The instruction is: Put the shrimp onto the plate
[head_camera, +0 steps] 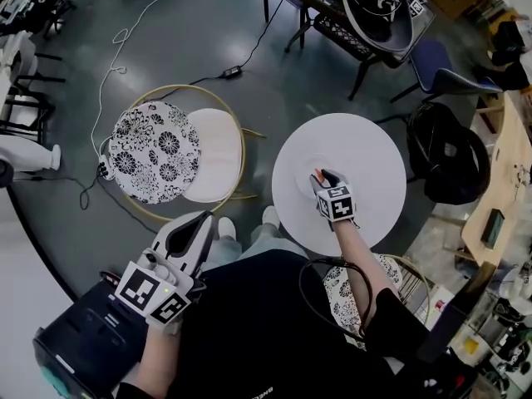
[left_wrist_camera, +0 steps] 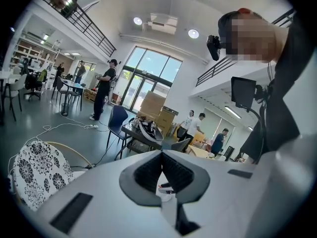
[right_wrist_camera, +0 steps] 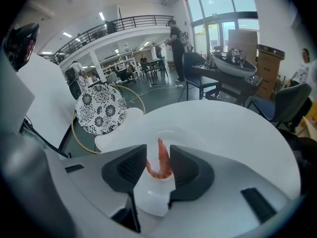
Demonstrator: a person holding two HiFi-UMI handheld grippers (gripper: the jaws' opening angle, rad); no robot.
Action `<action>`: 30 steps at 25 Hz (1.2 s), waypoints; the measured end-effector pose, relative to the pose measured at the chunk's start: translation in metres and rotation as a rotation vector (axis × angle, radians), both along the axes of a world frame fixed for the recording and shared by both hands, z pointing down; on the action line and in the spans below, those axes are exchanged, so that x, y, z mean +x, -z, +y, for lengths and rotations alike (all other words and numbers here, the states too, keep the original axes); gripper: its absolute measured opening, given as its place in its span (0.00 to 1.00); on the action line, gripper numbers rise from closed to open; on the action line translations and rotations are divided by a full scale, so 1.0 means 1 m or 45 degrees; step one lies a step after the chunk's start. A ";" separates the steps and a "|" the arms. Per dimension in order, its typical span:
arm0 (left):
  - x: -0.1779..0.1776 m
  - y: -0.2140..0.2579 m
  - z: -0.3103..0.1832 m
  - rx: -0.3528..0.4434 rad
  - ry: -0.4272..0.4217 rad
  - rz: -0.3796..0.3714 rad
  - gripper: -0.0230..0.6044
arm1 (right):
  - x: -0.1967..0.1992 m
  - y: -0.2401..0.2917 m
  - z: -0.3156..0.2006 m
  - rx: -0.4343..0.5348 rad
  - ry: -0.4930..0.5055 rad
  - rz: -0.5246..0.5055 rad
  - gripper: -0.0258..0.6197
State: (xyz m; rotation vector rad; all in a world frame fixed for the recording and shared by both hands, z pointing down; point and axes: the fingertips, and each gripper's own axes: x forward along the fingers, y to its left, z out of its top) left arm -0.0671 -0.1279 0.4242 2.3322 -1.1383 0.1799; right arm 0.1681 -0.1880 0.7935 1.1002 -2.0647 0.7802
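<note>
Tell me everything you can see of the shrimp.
The shrimp is small, orange-pink and glossy, curled into a hook, with its thin end reaching out past the jaw tips. Its curled end is pinched between the pads of the right gripper, over the white plate. Whether it touches the plate cannot be told.

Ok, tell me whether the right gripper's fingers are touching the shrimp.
Touching. The right gripper view shows the shrimp standing upright, pinched between the right gripper's two fingers, its curled body against both.
</note>
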 end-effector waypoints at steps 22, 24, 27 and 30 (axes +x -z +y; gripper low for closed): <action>-0.001 -0.002 -0.002 -0.011 0.020 0.000 0.04 | 0.006 -0.018 -0.004 -0.046 0.015 0.070 0.33; -0.002 -0.002 -0.002 -0.009 0.018 0.000 0.04 | 0.006 -0.017 -0.003 -0.041 0.015 0.071 0.38; -0.003 -0.001 -0.003 -0.005 0.012 0.005 0.04 | 0.007 -0.012 -0.003 -0.020 0.020 0.081 0.42; -0.002 -0.001 -0.003 -0.003 0.005 0.009 0.04 | 0.008 -0.008 -0.001 -0.011 0.024 0.090 0.42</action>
